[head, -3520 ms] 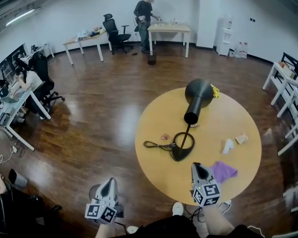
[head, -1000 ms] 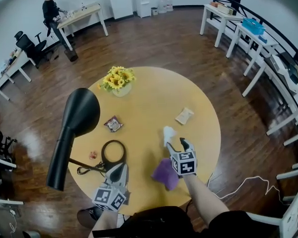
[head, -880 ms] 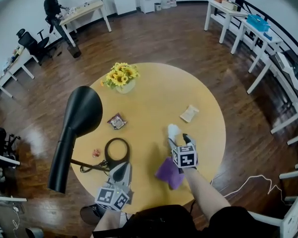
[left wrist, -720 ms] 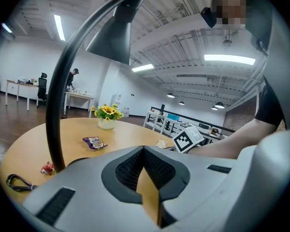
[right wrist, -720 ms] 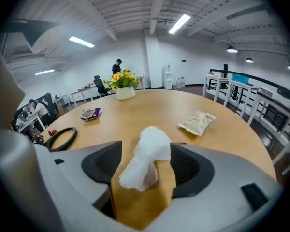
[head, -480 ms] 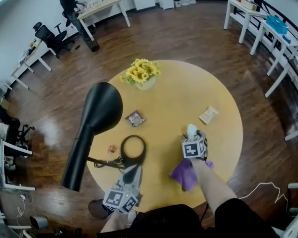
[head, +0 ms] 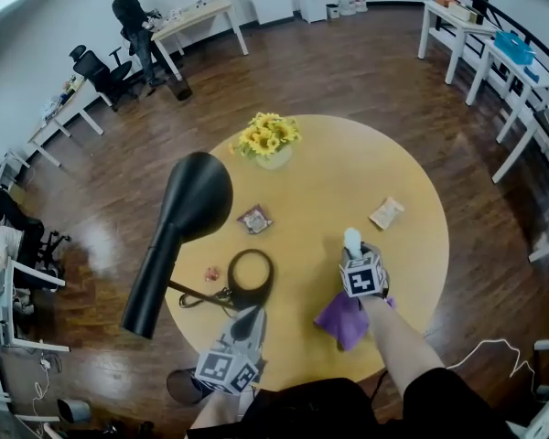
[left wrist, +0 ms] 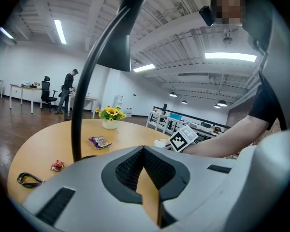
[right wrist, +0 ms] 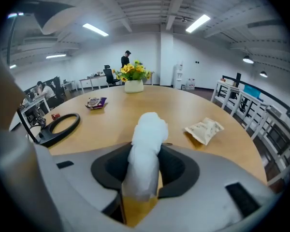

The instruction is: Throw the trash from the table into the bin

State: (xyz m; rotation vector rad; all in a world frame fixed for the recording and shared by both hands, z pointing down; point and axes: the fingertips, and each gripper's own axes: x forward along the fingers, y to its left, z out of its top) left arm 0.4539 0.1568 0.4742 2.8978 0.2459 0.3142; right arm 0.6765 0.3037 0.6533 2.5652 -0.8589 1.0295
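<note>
A crumpled white tissue [right wrist: 148, 134] stands upright between the jaws of my right gripper [right wrist: 144, 178], which have just been closing and now pinch its lower end. In the head view that gripper [head: 354, 251] sits at the tissue [head: 351, 240] on the round wooden table [head: 320, 176], just past a purple cloth [head: 340, 319]. Other trash lies around: a beige packet [head: 386, 213], a snack wrapper [head: 254, 219] and a small red candy [head: 211, 273]. My left gripper [head: 248, 316] hovers at the table's near edge, shut and holding nothing [left wrist: 145, 153].
A black desk lamp [head: 178, 236] with a ring base [head: 249, 277] and cable stands at the left. A vase of sunflowers [head: 269, 138] sits at the far side. A dark round container [head: 179, 385] is on the floor below the near edge. A person stands far back.
My right gripper moved forward past the purple cloth to the white tissue and closed around it. The left gripper stayed where it was. The head view shifted.
</note>
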